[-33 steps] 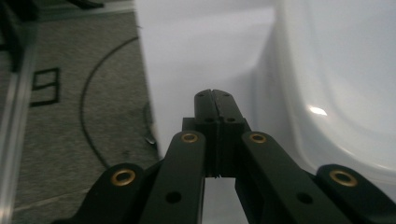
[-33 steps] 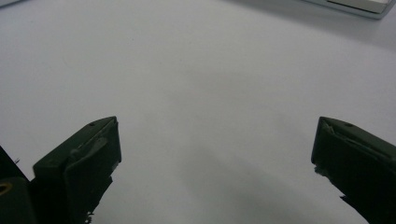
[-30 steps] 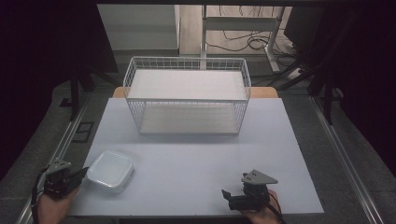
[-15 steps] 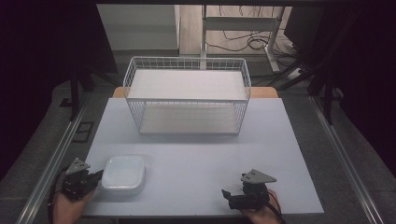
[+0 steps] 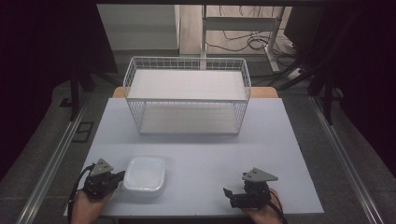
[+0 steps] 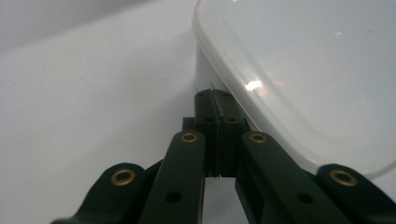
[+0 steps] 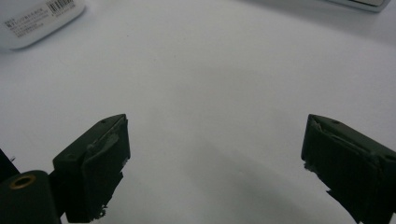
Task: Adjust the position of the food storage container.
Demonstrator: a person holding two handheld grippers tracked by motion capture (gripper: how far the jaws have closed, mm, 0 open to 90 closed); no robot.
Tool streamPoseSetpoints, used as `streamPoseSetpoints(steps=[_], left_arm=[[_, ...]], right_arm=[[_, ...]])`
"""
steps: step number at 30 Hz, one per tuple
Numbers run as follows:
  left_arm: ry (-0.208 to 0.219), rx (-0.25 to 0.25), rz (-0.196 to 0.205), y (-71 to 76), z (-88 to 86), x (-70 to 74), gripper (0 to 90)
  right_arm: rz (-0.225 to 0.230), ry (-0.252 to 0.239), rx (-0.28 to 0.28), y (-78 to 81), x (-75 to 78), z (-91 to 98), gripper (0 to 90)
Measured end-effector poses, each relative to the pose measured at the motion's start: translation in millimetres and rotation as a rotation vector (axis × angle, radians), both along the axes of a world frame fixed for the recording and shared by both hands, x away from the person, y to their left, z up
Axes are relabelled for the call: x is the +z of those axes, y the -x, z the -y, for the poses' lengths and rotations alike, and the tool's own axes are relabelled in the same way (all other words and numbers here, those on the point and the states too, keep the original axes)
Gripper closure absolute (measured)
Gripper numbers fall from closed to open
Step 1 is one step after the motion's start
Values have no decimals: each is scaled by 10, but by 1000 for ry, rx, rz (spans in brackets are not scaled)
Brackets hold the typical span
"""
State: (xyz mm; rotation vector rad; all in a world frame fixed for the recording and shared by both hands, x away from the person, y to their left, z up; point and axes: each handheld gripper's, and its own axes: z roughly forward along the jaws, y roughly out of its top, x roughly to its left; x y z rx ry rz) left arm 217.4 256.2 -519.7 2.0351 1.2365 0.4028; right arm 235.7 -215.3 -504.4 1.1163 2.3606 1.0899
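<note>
Jaws pressed tight together on the left gripper, their closed tips right against the side wall of the white lidded container, gripping nothing. That container sits on the table at the near left, about seven o'clock from the wire basket, well apart from it. Over at five o'clock, the right gripper points left toward the container with jaws wide, just been easing inward, only bare tabletop between them.
</note>
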Motion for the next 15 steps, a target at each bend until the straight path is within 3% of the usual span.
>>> streamPoseSetpoints(steps=[9, 15], left_arm=[[12, -43, -31, 7, 161, 15, 899], [12, -109, -40, -28, 424, 26, 899]], right_arm=[[-26, -6, 3, -14, 8, 6, 85], [-15, -7, 7, -3, 26, 4, 93]])
